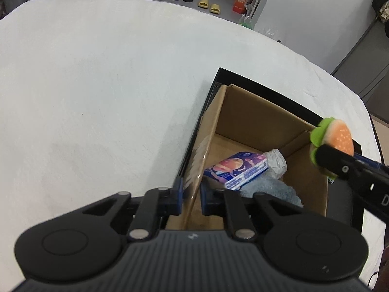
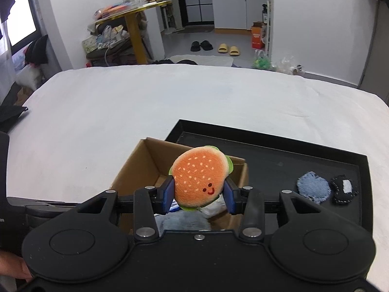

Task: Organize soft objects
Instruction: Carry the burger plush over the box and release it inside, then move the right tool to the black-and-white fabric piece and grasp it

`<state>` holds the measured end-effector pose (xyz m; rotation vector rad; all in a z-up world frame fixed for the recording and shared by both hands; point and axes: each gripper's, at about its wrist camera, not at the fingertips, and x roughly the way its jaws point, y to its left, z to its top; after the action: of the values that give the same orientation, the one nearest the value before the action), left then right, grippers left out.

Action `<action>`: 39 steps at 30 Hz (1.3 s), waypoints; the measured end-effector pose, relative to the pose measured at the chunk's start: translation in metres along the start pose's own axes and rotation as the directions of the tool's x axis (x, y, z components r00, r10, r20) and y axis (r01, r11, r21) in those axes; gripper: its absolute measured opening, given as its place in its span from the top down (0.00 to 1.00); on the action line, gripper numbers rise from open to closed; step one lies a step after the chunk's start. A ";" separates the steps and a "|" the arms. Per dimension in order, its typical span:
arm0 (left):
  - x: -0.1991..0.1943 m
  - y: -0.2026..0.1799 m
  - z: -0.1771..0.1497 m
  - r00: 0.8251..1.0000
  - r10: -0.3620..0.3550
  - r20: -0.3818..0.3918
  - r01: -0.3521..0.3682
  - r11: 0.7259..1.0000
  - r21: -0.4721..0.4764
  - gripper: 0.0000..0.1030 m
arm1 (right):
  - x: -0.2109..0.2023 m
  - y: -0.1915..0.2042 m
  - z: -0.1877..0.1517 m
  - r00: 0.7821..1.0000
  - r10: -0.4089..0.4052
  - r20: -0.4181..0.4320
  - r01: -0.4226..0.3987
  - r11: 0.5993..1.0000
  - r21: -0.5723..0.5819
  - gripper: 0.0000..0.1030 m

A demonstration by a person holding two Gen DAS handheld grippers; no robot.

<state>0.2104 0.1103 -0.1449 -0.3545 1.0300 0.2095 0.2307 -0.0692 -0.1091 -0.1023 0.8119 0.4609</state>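
Observation:
An open cardboard box point(image 1: 255, 112) stands on a black tray point(image 1: 245, 77) on a white-covered surface. My left gripper point(image 1: 191, 198) is shut on the box's near left wall, one blue pad on each side of the cardboard. My right gripper point(image 2: 199, 194) is shut on a plush burger point(image 2: 200, 177) with an orange bun, a smiley face and green lettuce. It holds the toy above the box point(image 2: 145, 160). From the left wrist the burger point(image 1: 340, 136) hangs over the box's right rim. Inside lie a purple tissue pack point(image 1: 237, 170), a blue fluffy cloth point(image 1: 269, 189) and crumpled white plastic point(image 1: 277, 160).
On the black tray point(image 2: 267, 165) to the right of the box lie a round denim patch point(image 2: 313, 187) and a small black stitched piece point(image 2: 344, 189). The white surface point(image 1: 97, 85) stretches wide to the left and beyond. A hand shows at the lower left of the right wrist view.

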 end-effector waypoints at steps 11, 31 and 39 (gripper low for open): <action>0.004 0.009 0.002 0.999 -0.038 -0.013 0.038 0.999 -0.025 0.87 | 0.015 0.027 0.014 0.999 0.034 -0.012 -0.034 0.999 -0.034 0.59; 0.005 0.013 0.006 0.999 -0.039 -0.027 0.038 0.999 -0.032 0.86 | 0.012 0.013 0.002 0.999 0.002 -0.046 -0.004 1.000 -0.029 0.40; 0.007 0.009 0.009 0.999 -0.021 -0.037 0.020 0.999 -0.029 0.86 | 0.004 -0.003 0.001 1.000 -0.013 -0.018 0.013 1.000 -0.027 0.29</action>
<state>0.2180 0.1223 -0.1485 -0.3962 1.0607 0.2004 0.2353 -0.0705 -0.1112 -0.1372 0.8227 0.4593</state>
